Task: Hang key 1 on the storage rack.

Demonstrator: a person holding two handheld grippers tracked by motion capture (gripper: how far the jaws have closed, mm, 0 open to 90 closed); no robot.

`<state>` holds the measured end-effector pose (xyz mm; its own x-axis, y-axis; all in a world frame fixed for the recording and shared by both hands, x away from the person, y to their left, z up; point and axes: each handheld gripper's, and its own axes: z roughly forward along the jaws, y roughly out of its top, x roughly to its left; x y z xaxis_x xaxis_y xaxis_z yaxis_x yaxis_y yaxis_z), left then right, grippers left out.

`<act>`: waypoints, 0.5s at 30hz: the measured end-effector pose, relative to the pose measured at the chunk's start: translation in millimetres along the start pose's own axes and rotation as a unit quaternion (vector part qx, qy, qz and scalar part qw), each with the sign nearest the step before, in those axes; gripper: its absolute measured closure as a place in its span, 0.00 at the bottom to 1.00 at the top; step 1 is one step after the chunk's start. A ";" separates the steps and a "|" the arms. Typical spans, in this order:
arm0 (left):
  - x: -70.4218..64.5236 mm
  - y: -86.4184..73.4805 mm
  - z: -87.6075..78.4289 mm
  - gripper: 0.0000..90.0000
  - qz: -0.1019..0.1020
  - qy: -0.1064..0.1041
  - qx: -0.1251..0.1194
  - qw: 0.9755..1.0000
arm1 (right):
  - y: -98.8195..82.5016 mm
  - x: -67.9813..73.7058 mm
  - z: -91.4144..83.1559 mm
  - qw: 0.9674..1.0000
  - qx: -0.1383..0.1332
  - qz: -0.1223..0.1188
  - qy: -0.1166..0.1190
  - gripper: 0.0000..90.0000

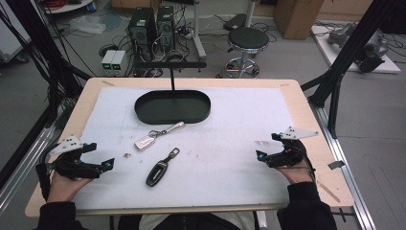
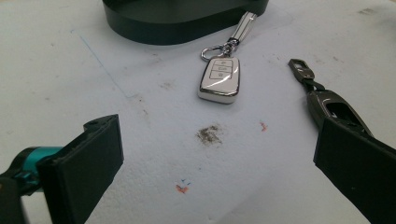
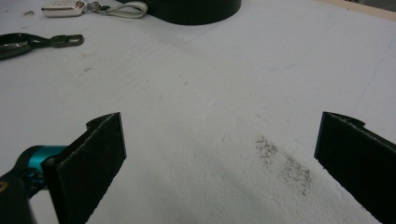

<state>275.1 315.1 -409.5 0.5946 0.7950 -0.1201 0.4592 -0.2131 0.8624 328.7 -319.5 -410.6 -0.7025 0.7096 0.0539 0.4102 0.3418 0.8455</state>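
Left gripper (image 1: 103,154) rests at the left edge of the white mat (image 1: 230,158), held in the person's left hand (image 1: 64,184). Jaws stand wide apart, nothing between them; in the left gripper view they frame bare mat with a dark smudge (image 2: 209,134).

Right gripper (image 1: 267,145) sits at the mat's right side, in the right hand (image 1: 297,172). Jaws likewise spread wide, holding nothing, touching nothing but air above a speckled stain (image 3: 285,163).

White key fob (image 1: 145,142) lies near mat centre, its strap (image 1: 173,128) reaching toward the black oval tray (image 1: 172,106), just short of its wall. Three buttons show on its face; the marks are too small to read.

Dark key fob (image 1: 158,171) lies just below and right of the white one, apart from it, clip end (image 1: 174,152) pointing up-right. No lettering readable.

Both fobs well apart from either gripper.
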 end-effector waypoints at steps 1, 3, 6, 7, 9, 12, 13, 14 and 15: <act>0.2 0.1 0.5 0.02 -0.001 0.000 -0.002 1.000 | 0.2 0.1 -0.3 1.000 0.002 0.000 -0.001 0.01; 0.0 0.6 0.8 0.02 -0.001 -0.002 -0.002 1.000 | 0.6 0.9 -1.2 1.000 0.002 0.001 -0.001 0.01; -0.8 0.9 1.1 0.02 0.000 -0.002 -0.001 1.000 | 0.5 1.9 -1.4 1.000 0.005 -0.001 -0.003 0.01; -1.0 1.0 1.3 0.02 0.001 -0.002 -0.001 1.000 | 0.5 2.4 -1.1 1.000 0.007 0.000 -0.003 0.01; -0.7 0.9 1.5 0.02 0.002 -0.005 0.001 1.000 | 0.6 2.6 -0.3 1.000 0.008 -0.002 -0.003 0.01; -0.5 0.9 1.4 0.02 0.002 -0.004 0.001 1.000 | 0.6 3.1 0.9 1.000 0.010 -0.005 -0.006 0.01; -0.5 0.8 1.6 0.02 0.002 -0.004 0.002 1.000 | 0.5 3.1 1.2 1.000 0.012 -0.003 -0.005 0.01; -0.5 0.8 1.6 0.02 0.002 -0.004 0.002 1.000 | 0.4 3.0 1.5 1.000 0.012 -0.004 -0.005 0.01; -0.7 0.8 2.3 0.02 0.001 -0.004 0.003 1.000 | 0.2 3.1 1.6 1.000 0.012 -0.003 -0.007 0.01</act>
<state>276.6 313.1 -409.9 0.6006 0.7903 -0.1214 0.4615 -0.2187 0.8597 327.5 -316.2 -411.2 -0.6976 0.7153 0.0414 0.4200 0.3614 0.8324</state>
